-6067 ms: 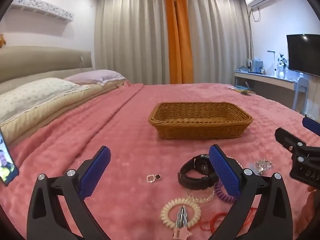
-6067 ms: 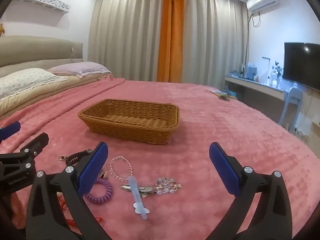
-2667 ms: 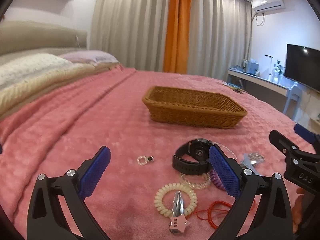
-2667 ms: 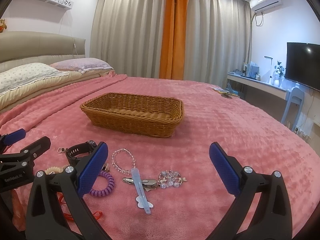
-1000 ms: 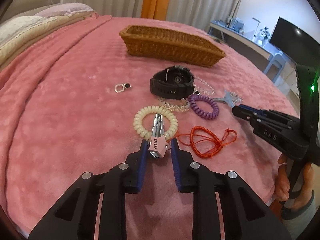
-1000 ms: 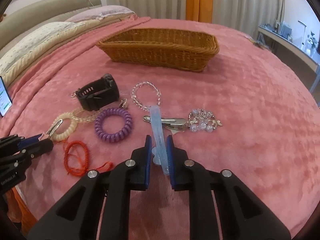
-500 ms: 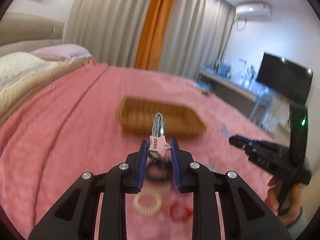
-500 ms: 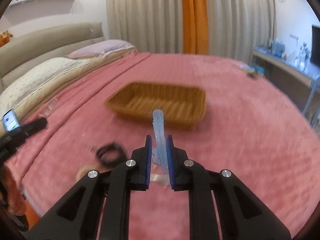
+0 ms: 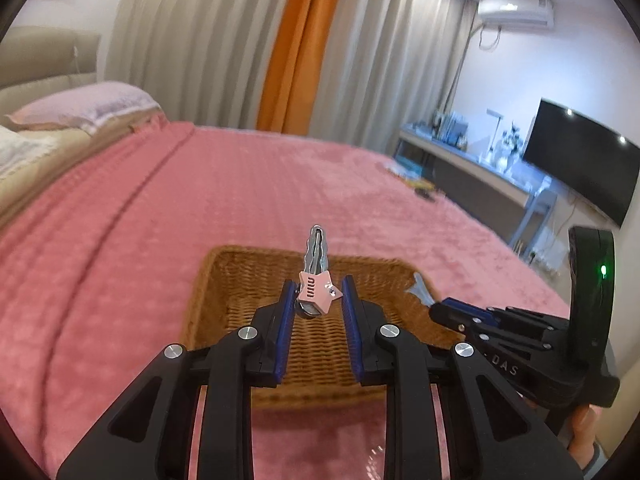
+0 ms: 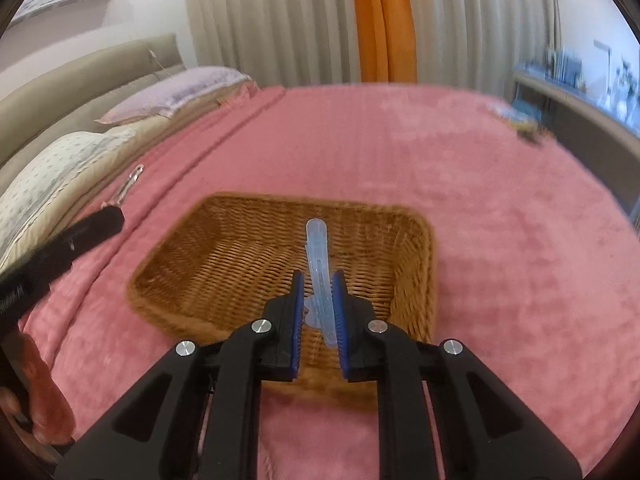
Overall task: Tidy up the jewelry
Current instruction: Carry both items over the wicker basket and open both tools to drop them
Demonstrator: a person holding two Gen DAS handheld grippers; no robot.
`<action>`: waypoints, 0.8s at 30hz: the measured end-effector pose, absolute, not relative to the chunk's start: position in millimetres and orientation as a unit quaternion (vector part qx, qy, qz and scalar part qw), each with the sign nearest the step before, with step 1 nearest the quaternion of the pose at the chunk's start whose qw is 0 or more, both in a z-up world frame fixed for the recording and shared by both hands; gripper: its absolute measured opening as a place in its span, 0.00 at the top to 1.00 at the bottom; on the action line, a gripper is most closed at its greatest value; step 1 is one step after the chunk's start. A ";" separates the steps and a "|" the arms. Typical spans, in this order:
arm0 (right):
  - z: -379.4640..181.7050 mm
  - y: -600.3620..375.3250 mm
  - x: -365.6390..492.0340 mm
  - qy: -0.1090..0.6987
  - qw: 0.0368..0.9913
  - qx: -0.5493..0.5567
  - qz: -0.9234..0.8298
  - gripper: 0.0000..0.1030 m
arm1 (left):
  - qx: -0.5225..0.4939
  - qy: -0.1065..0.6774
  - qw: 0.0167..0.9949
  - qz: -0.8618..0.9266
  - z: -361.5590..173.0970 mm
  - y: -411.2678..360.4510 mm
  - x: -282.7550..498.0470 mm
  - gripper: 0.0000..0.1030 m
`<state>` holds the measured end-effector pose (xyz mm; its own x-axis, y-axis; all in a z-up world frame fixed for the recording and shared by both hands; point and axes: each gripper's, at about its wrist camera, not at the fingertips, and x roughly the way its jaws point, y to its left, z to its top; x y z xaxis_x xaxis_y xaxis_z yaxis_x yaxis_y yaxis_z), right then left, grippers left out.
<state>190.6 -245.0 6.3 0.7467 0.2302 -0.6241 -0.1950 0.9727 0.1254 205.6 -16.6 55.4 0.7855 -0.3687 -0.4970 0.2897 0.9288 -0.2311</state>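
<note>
My left gripper (image 9: 318, 300) is shut on a silver hair clip with a pink star (image 9: 316, 284) and holds it above the wicker basket (image 9: 240, 276). My right gripper (image 10: 318, 296) is shut on a clear blue hair clip (image 10: 319, 252) and holds it over the near side of the same basket (image 10: 224, 256). The basket looks empty inside. The right gripper also shows in the left wrist view (image 9: 436, 306), with the blue clip's tip over the basket's right rim. The left gripper's dark finger shows in the right wrist view (image 10: 80, 228), left of the basket.
The basket sits on a pink bedspread (image 10: 500, 208). Pillows (image 10: 60, 168) lie at the far left by the headboard. A desk (image 9: 480, 168) and a TV (image 9: 580, 164) stand beyond the bed's right side. The other jewelry is out of view.
Both grippers have moved forward with their clips, from short of the basket to right above it. The loose jewelry on the bed has dropped out of view.
</note>
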 end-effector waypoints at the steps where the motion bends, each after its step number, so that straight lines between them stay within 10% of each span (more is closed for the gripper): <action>1: -1.1 -245.9 199.6 0.348 0.930 0.034 0.115 0.88 | -0.069 0.288 0.938 -0.180 47.7 -20.5 215.5 0.79; 20: -47.3 -240.3 222.0 0.415 0.902 0.027 0.118 0.87 | -0.026 0.382 0.904 -0.192 -19.1 -40.7 253.5 0.78; 24: -38.6 -245.0 214.2 0.401 0.906 0.036 0.129 0.73 | -0.048 0.360 0.909 -0.202 -6.3 -29.2 242.9 0.56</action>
